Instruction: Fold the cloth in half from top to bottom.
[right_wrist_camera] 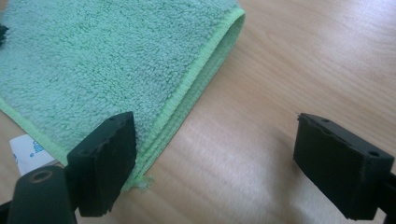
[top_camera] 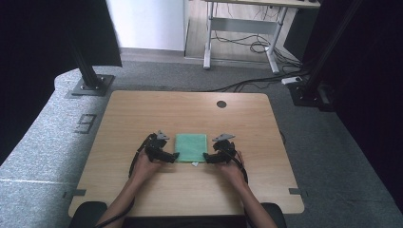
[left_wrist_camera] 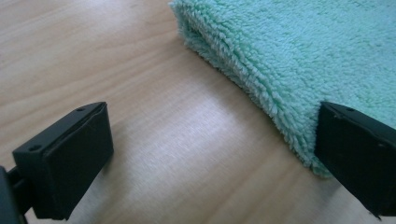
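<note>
Both grippers, the left gripper [top_camera: 175, 155] and right gripper [top_camera: 206, 156], stood spread and empty, flanking the folded green towel [top_camera: 191, 147] near the surface's [top_camera: 142, 114] front edge, each equally close.

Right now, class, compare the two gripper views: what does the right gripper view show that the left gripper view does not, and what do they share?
Right gripper view alone: the towel's stitched green hem, stacked layers at its edge, and a white label at the near corner.

Left gripper view alone: the towel's rounded folded edge, fluffy, without a hem.

Both: the green towel lying on the wooden table, with each view's own gripper open, one jaw at the towel's edge, nothing gripped.
</note>
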A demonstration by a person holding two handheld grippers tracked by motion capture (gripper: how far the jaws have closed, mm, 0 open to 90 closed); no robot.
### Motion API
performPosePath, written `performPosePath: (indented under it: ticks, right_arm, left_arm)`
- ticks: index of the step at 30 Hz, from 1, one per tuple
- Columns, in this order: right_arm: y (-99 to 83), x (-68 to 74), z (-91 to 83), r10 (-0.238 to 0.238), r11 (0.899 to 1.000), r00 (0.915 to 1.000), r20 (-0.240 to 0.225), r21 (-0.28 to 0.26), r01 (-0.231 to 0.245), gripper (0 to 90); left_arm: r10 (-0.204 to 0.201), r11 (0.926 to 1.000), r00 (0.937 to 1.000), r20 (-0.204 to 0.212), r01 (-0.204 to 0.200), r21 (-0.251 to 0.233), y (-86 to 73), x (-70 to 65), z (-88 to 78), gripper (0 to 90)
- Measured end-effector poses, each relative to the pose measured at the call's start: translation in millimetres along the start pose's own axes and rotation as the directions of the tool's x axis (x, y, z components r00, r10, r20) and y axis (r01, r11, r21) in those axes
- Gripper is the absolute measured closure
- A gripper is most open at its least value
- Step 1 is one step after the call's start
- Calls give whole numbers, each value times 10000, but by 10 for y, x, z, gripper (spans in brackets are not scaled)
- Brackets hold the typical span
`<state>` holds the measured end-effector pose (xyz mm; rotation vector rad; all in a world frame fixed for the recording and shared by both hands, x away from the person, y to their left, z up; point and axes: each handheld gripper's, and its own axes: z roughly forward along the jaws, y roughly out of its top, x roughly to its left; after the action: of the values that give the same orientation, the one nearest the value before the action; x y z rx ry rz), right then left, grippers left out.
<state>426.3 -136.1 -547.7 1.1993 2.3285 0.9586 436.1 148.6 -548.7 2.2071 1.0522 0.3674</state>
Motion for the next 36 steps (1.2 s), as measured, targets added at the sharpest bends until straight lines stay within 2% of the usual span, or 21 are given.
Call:
performPosePath:
  ticks: [3, 10, 13, 16, 19, 22, 30, 32, 36]
  right_arm:
    - [24, -24, 34, 112, 9999, 9999, -13, -50, -112, 133]
    - [14, -54, 42, 292, 9995, 9992, -256, -143, -296, 135]
    - [19, -62, 30, 363, 9993, 9986, -390, -106, -367, 130]
    - [21, -59, -7, 518, 9986, 9974, -509, -89, -523, 114]
    - [21, -48, -50, 215, 9998, 9985, -504, -2, -215, 89]
    - [32, -27, -114, 30, 10000, 9982, -603, -18, -32, 59]
    - [5, 28, -339, -533, 9986, 9968, -591, -81, 529, 0]
    - [-26, 30, -398, -590, 9982, 9967, -561, -145, 583, 0]
    - [-116, 22, -502, -599, 9980, 9967, -546, -210, 589, 0]
  left_arm:
    - [-101, 9999, 9999, -62, 101, -21, 31, 48, 28, 0]
    - [-48, 10000, 9999, 88, 49, -63, 40, 74, 31, 0]
    - [99, 9998, 9998, 181, -96, -180, 36, 80, 5, 0]
    - [1, 9997, 9994, 355, 7, -237, 62, 84, -54, 0]
    - [260, 9990, 9990, 357, -247, -359, 75, 49, -157, 0]
    - [287, 9986, 9982, 523, -263, -460, 58, 17, -243, 0]
    - [659, 9973, 9964, 543, -640, -353, -101, -96, -425, 0]
    - [775, 9964, 9961, 423, -758, -385, -150, -119, -480, 0]
    - [756, 9960, 9962, 439, -733, -513, -257, -149, -589, 0]
